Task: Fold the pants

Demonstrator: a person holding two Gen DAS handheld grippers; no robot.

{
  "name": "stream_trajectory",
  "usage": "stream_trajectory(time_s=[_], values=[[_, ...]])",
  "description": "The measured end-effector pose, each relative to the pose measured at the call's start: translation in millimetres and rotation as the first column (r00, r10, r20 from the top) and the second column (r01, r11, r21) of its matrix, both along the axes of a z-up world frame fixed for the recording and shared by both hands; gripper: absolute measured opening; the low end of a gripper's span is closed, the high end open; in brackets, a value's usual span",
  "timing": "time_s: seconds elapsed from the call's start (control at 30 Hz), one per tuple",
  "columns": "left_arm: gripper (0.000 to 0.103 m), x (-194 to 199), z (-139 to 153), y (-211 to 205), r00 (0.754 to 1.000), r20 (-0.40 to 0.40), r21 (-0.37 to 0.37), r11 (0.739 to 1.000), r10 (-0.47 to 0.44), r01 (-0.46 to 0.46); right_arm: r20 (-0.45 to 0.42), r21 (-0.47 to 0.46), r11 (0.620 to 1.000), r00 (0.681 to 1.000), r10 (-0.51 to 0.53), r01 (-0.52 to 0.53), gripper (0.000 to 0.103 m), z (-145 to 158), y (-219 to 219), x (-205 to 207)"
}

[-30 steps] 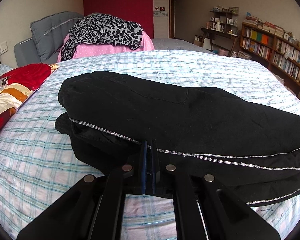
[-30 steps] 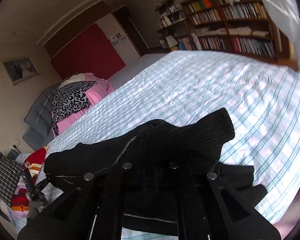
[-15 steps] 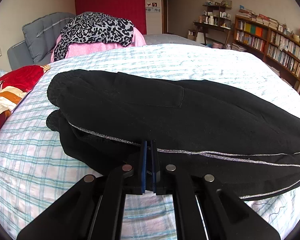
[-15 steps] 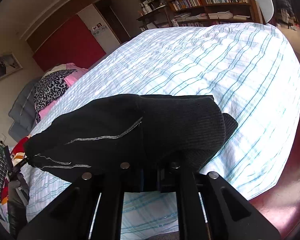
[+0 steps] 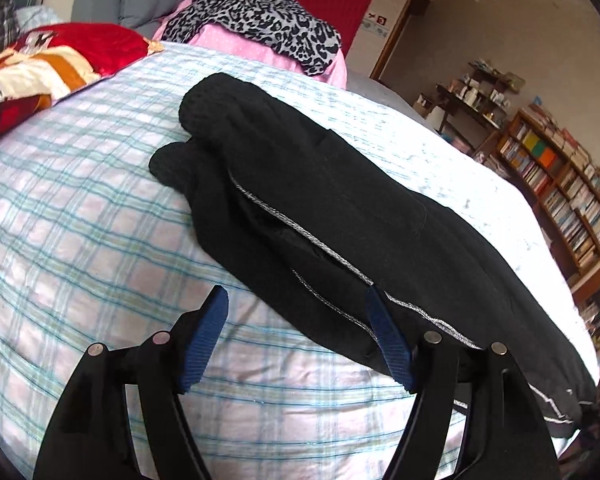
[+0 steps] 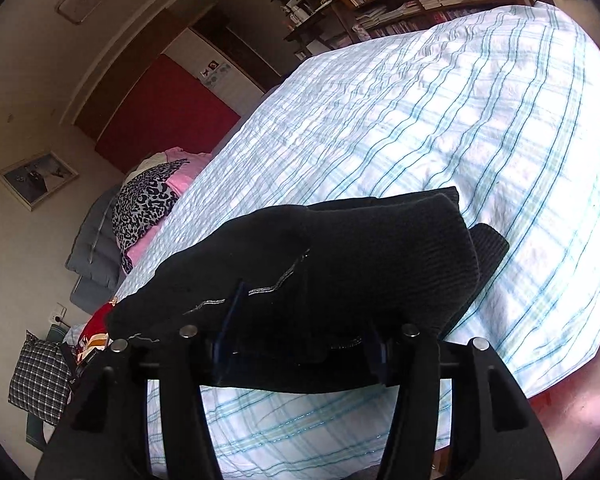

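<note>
1. Your left gripper [image 5: 296, 300] hangs over the near edge of the bed [image 5: 80, 208], jaws opening and already spread wide. One blue pad [image 5: 204, 336] stands over bare checked sheet; the other sits against the near edge of the pants [image 5: 340, 200]. Nothing is pinched between them.
2. Your right gripper [image 6: 300, 320] is at the other end of the pants [image 6: 340, 264], jaws opening as well. Black cloth lies between the fingers, but the pads stand apart from each other and do not squeeze it.
3. The pants lie folded lengthwise on the checked sheet, one half stacked on the other, running diagonally across the left view. The silver side stripe [image 5: 320, 248] marks the near edge of the stack.
4. The two ribbed cuffs [image 5: 204, 120] rest at the far end in the left view, one slightly offset from the other.
5. Beyond the pants, a leopard-print garment [image 5: 260, 20] lies on a pink pile, and a red cushion [image 5: 60, 56] sits at the bed's far left corner.
</note>
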State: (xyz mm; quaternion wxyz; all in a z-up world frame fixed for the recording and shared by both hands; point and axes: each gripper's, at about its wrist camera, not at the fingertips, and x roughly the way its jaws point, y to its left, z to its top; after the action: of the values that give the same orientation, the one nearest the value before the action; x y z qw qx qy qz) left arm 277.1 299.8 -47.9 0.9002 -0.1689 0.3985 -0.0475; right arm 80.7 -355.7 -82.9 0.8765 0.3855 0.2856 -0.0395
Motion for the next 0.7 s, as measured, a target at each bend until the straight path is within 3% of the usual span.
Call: stream_trajectory(time_s=[0.2, 0.43, 0.7], values=[[0.071, 15.9, 10.8, 25.2, 0.998, 0.008, -0.09, 0.994, 0.061, -0.06, -0.006, -0.019, 1.0, 1.0, -0.008, 0.008, 0.055, 6.3, 8.3, 6.8], [0.071, 48.2, 21.6, 46.4, 0.993, -0.023, -0.216, 0.97, 0.112, -0.114, -0.025, -0.054, 0.998, 0.999, -0.025, 0.023, 0.055, 8.5, 12.0, 12.1], [0.071, 79.0, 12.8, 42.8, 0.991, -0.082, -0.24, 0.963, 0.103, -0.12, -0.042, -0.064, 0.997, 0.999, -0.033, 0.03, 0.055, 8.2, 15.7, 21.8]])
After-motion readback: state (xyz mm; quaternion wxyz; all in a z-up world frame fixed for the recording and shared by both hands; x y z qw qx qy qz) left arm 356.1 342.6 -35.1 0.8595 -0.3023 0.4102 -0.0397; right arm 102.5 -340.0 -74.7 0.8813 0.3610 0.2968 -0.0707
